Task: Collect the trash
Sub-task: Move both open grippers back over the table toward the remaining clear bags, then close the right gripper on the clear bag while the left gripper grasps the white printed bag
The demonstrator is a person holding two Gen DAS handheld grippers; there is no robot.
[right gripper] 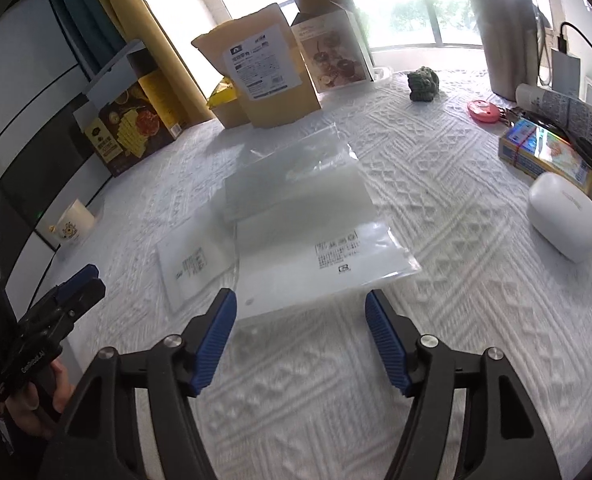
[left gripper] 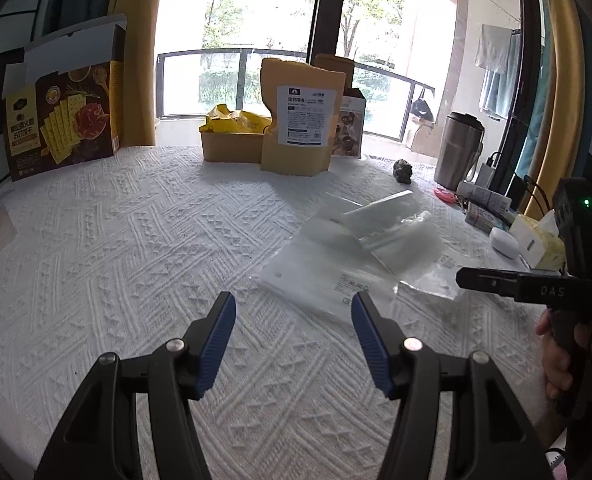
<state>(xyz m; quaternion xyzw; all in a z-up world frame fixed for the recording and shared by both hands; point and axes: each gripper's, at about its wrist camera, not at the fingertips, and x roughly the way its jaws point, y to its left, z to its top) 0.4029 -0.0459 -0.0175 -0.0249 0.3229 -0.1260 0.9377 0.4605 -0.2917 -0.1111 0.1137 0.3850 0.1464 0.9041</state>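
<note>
**Clear plastic bags wait in the middle of the table**

Clear, thin plastic bags [right gripper: 307, 216] lie flat in a loose pile on the white bumpy tablecloth [left gripper: 116, 240], near the middle of the table. I think they are the trash I must pick up.

My left gripper [left gripper: 294, 316] is wide open and holds nothing. It hangs just before the near edge of the pile. My right gripper [right gripper: 299, 312] is wide open too, with nothing in it, and the nearest bag's edge sits between its blue pads [right gripper: 216, 340].

The bags look slippery and very flat. I think the pads could slide off them, or pinch the cloth by mistake and drag it. Then the small white rounded case [right gripper: 563, 216] near the right edge might get bumped.

The other gripper's body reads "DAS". The brown paper pouch [left gripper: 301, 120] at the far edge has a white label, too small to read.
</note>
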